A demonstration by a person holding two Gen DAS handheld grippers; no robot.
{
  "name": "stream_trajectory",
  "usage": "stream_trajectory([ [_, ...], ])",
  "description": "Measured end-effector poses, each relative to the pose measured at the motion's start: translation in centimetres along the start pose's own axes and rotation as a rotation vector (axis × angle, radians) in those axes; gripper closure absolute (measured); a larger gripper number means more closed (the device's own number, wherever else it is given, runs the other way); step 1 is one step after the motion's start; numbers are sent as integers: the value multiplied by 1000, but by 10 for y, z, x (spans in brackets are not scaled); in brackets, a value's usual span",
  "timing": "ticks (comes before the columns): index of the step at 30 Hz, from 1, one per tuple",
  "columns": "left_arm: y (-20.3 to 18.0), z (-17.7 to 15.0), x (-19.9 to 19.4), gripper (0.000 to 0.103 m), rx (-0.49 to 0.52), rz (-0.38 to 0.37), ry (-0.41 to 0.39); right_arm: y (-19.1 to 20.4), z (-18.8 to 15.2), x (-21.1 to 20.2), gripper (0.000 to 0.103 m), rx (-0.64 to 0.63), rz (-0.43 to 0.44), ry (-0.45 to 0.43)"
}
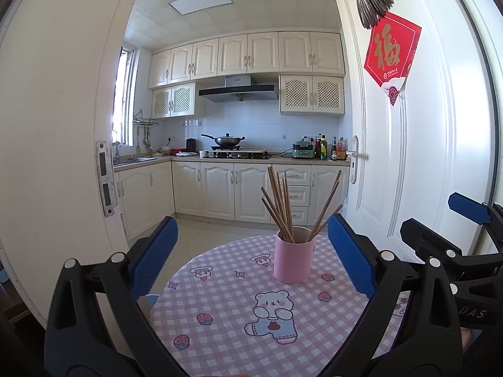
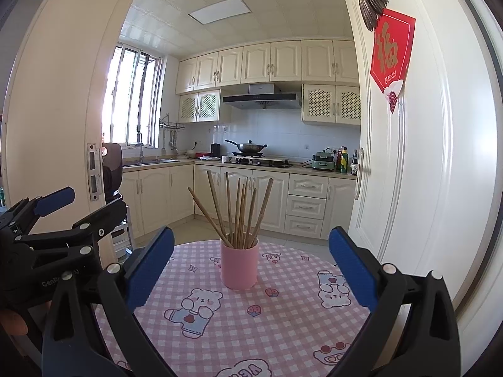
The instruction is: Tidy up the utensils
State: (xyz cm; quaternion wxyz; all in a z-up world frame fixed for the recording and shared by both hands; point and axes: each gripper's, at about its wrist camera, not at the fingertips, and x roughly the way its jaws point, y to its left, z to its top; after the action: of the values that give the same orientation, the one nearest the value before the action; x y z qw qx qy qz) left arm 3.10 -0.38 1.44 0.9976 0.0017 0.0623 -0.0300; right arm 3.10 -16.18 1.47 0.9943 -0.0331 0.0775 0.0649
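On the checked tablecloth (image 1: 220, 330), straight ahead of both empty, wide-spread tongs, the pink cup (image 1: 293, 259) stands upright with chopsticks (image 1: 283, 204) fanning upward, slightly right of the left gripper (image 1: 251, 257) and slightly left of the right gripper (image 2: 251, 267), neither clearly nearer.

Chopsticks (image 2: 239, 210) in cup (image 2: 239, 267) on table (image 2: 283, 320)

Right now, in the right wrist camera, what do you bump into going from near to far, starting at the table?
Checked tablecloth → pink cup holding the chopsticks → kitchen floor → lower cabinets → stove with the wok → range hood.
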Motion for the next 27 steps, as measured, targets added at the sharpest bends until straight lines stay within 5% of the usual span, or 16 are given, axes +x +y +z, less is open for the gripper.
stream_trajectory([
  [27,-3,-2,1,9,12,8,6,3,-4,1,8,16,-1,17],
])
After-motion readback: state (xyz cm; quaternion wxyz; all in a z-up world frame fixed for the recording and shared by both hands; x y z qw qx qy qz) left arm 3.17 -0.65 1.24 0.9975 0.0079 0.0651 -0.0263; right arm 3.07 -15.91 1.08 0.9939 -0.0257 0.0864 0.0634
